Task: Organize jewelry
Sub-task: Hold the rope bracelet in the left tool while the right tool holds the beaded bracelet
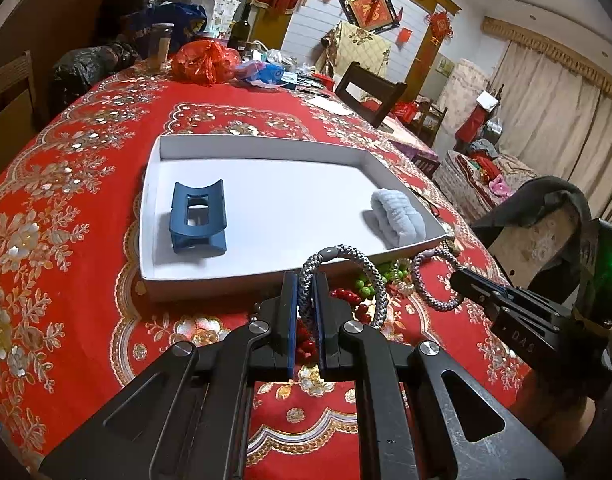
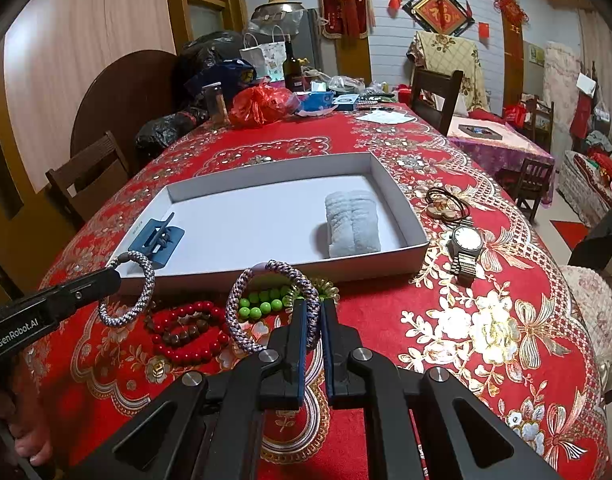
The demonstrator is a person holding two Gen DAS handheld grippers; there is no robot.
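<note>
Left gripper: jaws clamped on a grey braided bracelet, which stands upright as a loop above the tabletop, just in front of the tray's near wall.
Right gripper: jaws clamped on a purple-grey braided bracelet, held as an upright loop just in front of the tray's near wall.
Tray: shallow white box on the red floral tabletop, open side up.
Tray contents: blue hair claw at the left end; pale blue fluffy scrunchie at the right end; the two lie well apart.
Loose beads: red bead bracelet and a brown bead bracelet inside its ring, on the cloth between the two grippers; green bead bracelet just beside them, seen through the right gripper's loop.
Wristwatch: metal band, lying on the cloth right of the tray.
Black cord pendant: beyond the wristwatch, beside the tray's right wall.
Far tabletop end: red plastic bag, dark bottle, assorted clutter.
</note>
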